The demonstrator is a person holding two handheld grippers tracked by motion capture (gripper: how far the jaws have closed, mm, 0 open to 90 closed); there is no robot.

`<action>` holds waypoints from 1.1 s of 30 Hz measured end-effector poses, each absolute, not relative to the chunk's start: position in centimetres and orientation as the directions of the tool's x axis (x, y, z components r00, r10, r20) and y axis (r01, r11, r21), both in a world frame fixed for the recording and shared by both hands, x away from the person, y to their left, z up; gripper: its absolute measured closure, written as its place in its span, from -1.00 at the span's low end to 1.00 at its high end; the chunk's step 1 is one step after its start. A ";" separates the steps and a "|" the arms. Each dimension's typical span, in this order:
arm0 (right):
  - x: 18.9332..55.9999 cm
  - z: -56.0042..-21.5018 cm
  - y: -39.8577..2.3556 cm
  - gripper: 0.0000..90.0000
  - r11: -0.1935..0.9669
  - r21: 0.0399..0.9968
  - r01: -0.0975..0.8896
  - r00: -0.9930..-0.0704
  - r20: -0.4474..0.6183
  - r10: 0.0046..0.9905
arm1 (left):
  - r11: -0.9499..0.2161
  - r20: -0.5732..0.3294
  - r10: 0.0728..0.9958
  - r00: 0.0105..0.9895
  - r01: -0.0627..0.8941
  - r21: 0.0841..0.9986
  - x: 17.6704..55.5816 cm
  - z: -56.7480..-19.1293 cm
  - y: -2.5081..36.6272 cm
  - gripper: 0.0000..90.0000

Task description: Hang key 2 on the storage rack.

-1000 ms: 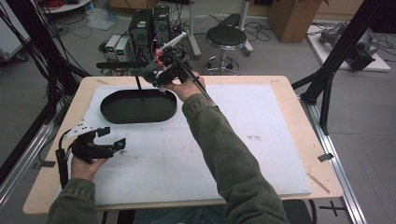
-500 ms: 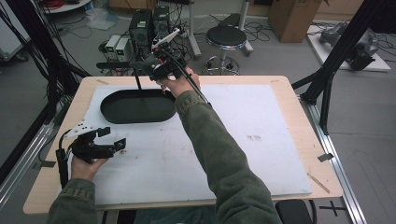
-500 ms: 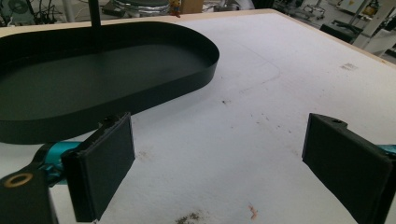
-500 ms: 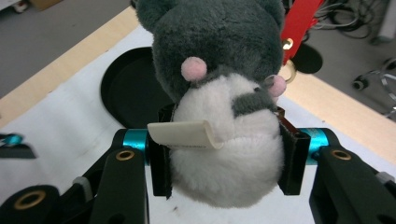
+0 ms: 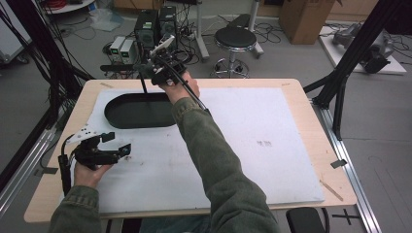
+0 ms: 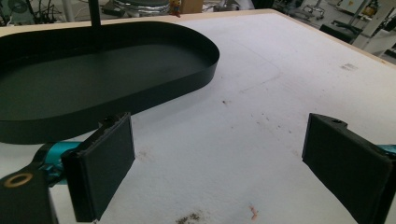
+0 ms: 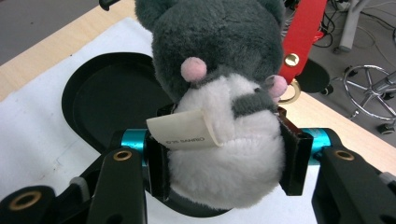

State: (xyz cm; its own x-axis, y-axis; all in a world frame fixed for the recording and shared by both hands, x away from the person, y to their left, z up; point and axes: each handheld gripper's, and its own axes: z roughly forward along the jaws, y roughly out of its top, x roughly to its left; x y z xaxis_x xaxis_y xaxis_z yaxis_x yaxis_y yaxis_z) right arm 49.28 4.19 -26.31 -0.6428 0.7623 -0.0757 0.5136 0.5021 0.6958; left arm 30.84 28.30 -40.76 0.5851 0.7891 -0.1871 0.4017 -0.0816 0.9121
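I am holding a grey and white plush toy animal in the right gripper, its jaws pressing into the soft white belly from both sides, so the fabric is bulging around the pads. A cream paper label is sticking out of the toy beside one pad. I am gripping low on the body, I think, so the head hangs clear ahead of the jaws and the toy can go down first.

My landmark is the shallow black oval metal tray lying on the white foam mat. In the high view the right gripper is hanging just past the tray's far rim, and in the right gripper view the toy is hanging above the tray's rounded end. I judge I am bringing the toy over the tray to set it inside; the tray's floor looks bare, so there is room anywhere.

The left gripper is waiting on the near side of the tray, close to its rim, with jaws spread wide and nothing between them. I am keeping it there, I think, to steady the tray if it slides.
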 end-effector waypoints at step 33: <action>46.8 -26.1 -3.3 -0.98 0.432 0.758 0.489 -0.697 0.042 0.715 | -0.091 -0.181 0.790 0.586 0.405 0.910 30.7 -40.8 28.1 -0.79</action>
